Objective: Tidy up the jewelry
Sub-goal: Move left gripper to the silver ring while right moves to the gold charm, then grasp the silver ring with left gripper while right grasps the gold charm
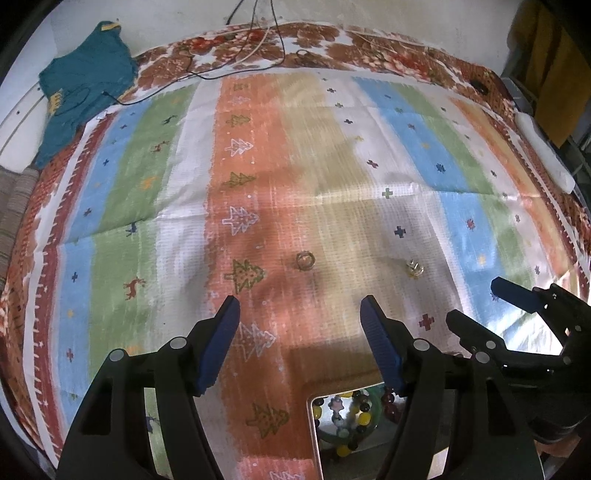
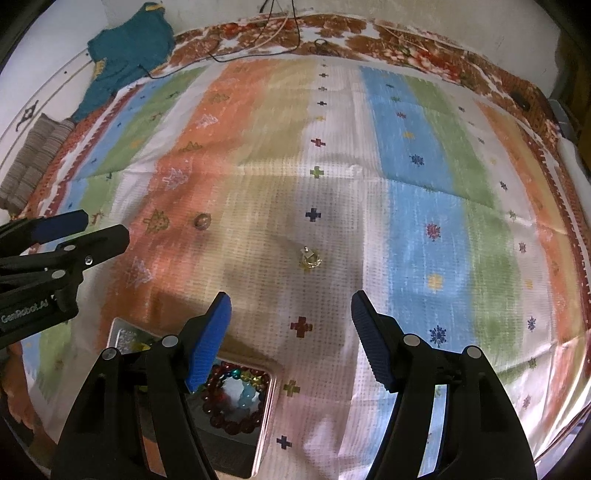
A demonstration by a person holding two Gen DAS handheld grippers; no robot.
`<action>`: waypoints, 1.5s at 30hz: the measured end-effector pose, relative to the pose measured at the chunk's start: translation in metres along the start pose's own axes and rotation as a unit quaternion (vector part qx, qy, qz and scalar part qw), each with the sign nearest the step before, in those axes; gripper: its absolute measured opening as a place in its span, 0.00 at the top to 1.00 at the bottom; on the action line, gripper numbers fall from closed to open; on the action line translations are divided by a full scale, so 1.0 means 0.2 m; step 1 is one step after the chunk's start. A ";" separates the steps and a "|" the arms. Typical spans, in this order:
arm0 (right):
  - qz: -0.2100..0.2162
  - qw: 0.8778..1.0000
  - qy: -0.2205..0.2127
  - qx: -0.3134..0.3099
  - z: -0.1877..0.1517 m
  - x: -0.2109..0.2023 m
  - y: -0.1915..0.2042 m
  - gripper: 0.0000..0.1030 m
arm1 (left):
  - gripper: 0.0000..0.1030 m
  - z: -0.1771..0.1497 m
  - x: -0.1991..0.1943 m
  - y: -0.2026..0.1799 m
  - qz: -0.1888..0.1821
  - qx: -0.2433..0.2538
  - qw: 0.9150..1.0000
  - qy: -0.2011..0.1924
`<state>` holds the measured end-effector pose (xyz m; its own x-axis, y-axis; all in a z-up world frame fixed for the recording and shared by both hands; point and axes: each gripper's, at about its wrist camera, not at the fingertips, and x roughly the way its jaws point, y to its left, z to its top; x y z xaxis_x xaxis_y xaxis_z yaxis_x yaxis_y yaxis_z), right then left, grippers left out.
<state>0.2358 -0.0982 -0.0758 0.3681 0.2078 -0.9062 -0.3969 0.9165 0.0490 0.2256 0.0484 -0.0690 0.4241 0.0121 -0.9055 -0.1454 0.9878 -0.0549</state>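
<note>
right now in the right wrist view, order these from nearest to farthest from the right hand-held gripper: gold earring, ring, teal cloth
From the right hand-held gripper:
1. gold earring, just ahead, on the white stripe
2. ring, ahead to the left, on the orange stripe
3. teal cloth, far top-left corner

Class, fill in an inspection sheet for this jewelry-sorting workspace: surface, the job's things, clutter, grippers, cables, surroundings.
Surface: striped patterned cloth, creased, spread over a floral cover.
Job's things: a small ring and a gold earring lie loose and apart on the cloth; a mirrored tray at the near edge holds beaded bracelets.
Clutter: teal garment at the far left corner; a white object at the right edge, too blurred to name.
Grippers: left gripper and right gripper both open, empty, above the cloth.
Cables: dark and pale cables trail over the far edge.
Surroundings: pale wall behind; yellow fabric hangs on the right.
</note>
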 end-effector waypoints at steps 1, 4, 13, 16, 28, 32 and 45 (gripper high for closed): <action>-0.001 1.000 0.002 0.000 0.00 0.01 0.00 0.35 | 0.34 0.01 0.00 0.00 0.001 0.002 1.000 0.000; -0.003 1.000 0.009 0.002 0.02 0.04 -0.01 0.35 | 0.34 0.02 0.02 -0.01 0.002 0.003 1.000 0.004; -0.007 0.999 0.036 0.008 0.04 0.16 -0.05 0.35 | 0.34 0.06 0.17 0.01 0.009 0.004 1.000 0.025; -0.007 0.999 0.039 0.008 0.05 0.18 -0.05 0.35 | 0.34 0.08 0.22 0.02 0.010 0.005 0.999 0.032; -0.014 0.998 0.057 0.007 0.08 0.28 -0.06 0.35 | 0.34 0.13 0.34 0.01 0.012 0.016 0.999 0.050; -0.009 0.998 0.068 0.014 0.08 0.33 -0.08 0.35 | 0.34 0.15 0.37 0.00 0.008 0.019 0.998 0.059; -0.008 0.996 0.084 0.012 0.14 0.43 -0.09 0.40 | 0.49 0.20 0.56 -0.01 -0.001 0.030 0.995 0.093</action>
<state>0.2982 -0.0863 -0.1434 0.2280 0.1357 -0.9641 -0.3711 0.9276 0.0428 0.3095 0.0540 -0.1533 0.2499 -0.0135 -0.9682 -0.0886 0.9954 -0.0367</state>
